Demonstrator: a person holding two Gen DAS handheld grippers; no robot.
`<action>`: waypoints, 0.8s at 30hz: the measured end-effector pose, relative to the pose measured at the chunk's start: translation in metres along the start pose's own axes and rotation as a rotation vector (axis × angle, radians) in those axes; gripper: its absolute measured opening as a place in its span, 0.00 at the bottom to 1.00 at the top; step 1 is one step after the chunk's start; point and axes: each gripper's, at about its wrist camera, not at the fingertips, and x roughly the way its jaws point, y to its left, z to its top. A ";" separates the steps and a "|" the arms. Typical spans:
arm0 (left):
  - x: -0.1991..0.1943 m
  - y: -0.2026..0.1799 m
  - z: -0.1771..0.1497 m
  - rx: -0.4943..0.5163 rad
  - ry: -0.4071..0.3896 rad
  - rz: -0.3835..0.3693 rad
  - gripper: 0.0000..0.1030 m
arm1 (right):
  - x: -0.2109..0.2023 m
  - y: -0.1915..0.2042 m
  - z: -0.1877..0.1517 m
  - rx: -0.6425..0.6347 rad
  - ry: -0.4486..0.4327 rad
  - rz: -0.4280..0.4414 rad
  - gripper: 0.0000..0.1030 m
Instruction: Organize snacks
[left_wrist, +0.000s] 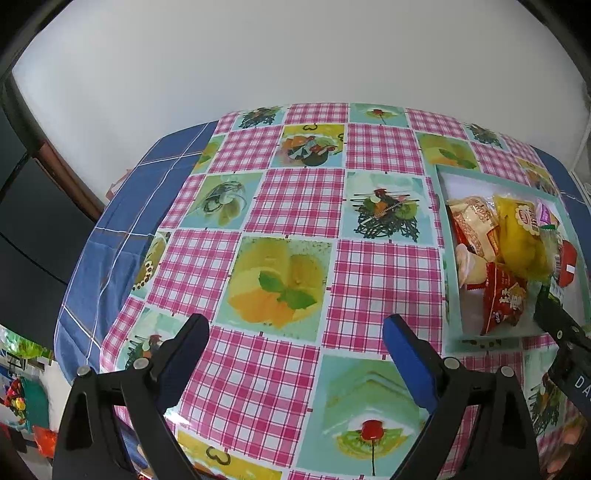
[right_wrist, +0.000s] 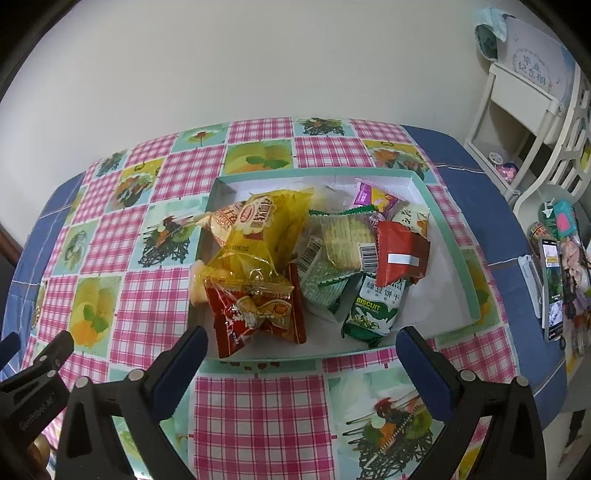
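A: Since both sets of jaws stood wide apart w/ nothing between them, the risk I saw was in the pile itself. The snacks (right_wrist: 295, 258) lay heaped inside the shallow box (right_wrist: 448, 240), w/ the yellow packet (right_wrist: 258, 229) leaning over the left wall and a pale piece (right_wrist: 197, 284) poking past that rim onto the worktop (right_wrist: 155, 295).

B: So a careless dip by the right hand-held gripper (right_wrist: 299, 350) could've dragged the red packet (right_wrist: 258, 317) over the near rim?

A: That was my read. The wrappers looked slick and overlapped, so tugging one prob. would've shifted its neighbours. Box walls looked low, not much to stop a slide.

B: And the left hand-held gripper (left_wrist: 295, 339)?

A: Empty, jaws apart, hovering over bare checked cloth (left_wrist: 288, 206), box off to its right side. Lots of free room there, nothing on the cloth to hit.

B: Edges?

A: Cloth stopped short of the blue cover (right_wrist: 480, 192) at both ends. On the right the worktop edge was close to the box, w/ a phone (right_wrist: 552, 291) and clutter just beyond. A packet flicked that way could've gone off. Wall behind was plain; white shelf (right_wrist: 517, 110) stood clear at far right.

B: So work leftwards.

A: Yep, safest side imo.
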 end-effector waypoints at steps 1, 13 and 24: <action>0.000 -0.001 0.000 0.002 -0.001 -0.004 0.92 | 0.000 0.001 0.000 -0.001 -0.002 -0.001 1.00; 0.000 -0.003 0.003 0.021 -0.001 -0.022 0.92 | -0.002 0.003 0.001 -0.008 -0.006 -0.009 1.00; 0.001 -0.003 0.005 0.021 0.003 -0.030 0.92 | -0.002 0.002 0.001 -0.006 -0.008 -0.008 1.00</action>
